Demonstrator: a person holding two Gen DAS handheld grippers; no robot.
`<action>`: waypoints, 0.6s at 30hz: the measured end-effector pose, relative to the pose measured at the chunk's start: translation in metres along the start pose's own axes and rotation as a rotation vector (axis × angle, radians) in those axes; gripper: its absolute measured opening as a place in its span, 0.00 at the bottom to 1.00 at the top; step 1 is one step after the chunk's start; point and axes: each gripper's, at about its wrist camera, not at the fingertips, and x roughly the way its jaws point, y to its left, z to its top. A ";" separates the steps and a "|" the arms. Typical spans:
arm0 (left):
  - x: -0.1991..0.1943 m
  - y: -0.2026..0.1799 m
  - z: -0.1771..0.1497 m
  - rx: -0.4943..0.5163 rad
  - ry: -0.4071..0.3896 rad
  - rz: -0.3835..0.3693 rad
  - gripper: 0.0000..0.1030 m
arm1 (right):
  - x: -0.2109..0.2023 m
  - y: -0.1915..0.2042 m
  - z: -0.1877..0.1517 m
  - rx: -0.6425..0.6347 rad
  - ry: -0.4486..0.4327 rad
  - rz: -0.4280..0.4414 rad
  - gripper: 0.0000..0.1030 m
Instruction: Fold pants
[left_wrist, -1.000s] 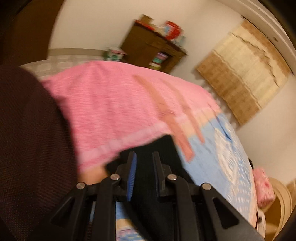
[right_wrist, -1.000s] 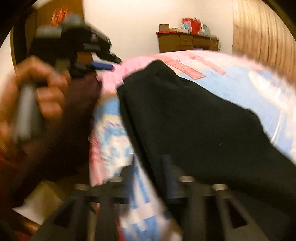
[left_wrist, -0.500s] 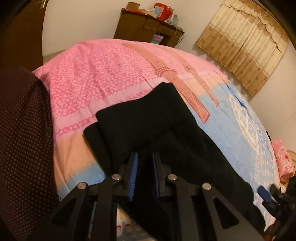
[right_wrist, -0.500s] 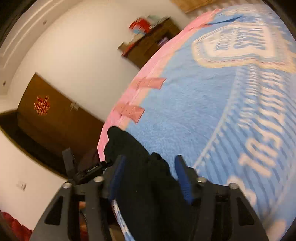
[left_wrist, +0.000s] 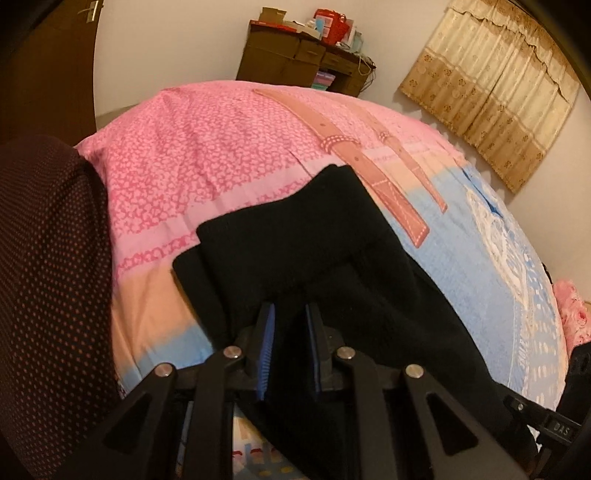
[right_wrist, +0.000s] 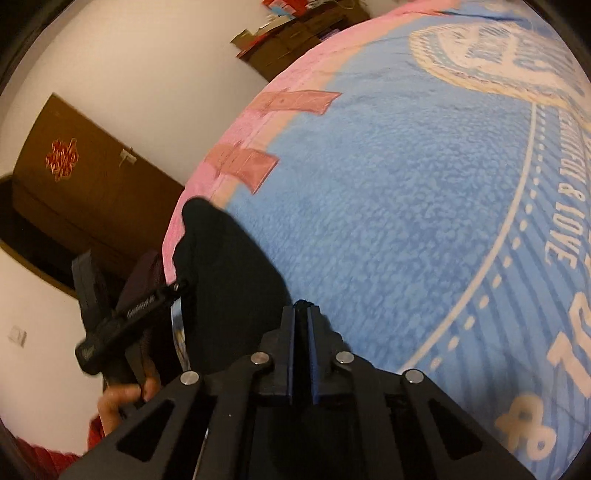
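Black pants (left_wrist: 325, 266) lie folded on the pink and blue bed cover (left_wrist: 221, 155), near my side of the bed. My left claw (left_wrist: 289, 314) is pinched onto the near edge of the pants. My right claw (right_wrist: 301, 314) is squeezed almost closed on black cloth too. Far off I see a brown dresser (left_wrist: 295, 62) and curtains (left_wrist: 495, 85).

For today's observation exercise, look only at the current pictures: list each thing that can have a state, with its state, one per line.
black pants: lying on the bed, partly folded, layers overlapping.
left gripper: shut on the pants' fabric.
right gripper: shut on a pants edge.
blanket: spread flat over the bed.
curtain: drawn closed.
door: closed.
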 end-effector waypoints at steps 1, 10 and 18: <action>0.000 0.000 0.000 -0.005 -0.001 -0.004 0.19 | -0.005 -0.001 -0.001 0.012 -0.018 -0.002 0.05; 0.001 0.001 -0.005 -0.013 -0.013 -0.003 0.20 | -0.064 -0.064 -0.011 0.323 -0.395 0.061 0.00; -0.003 0.007 -0.014 -0.008 -0.010 0.011 0.20 | -0.046 -0.035 -0.004 0.188 -0.227 0.064 0.02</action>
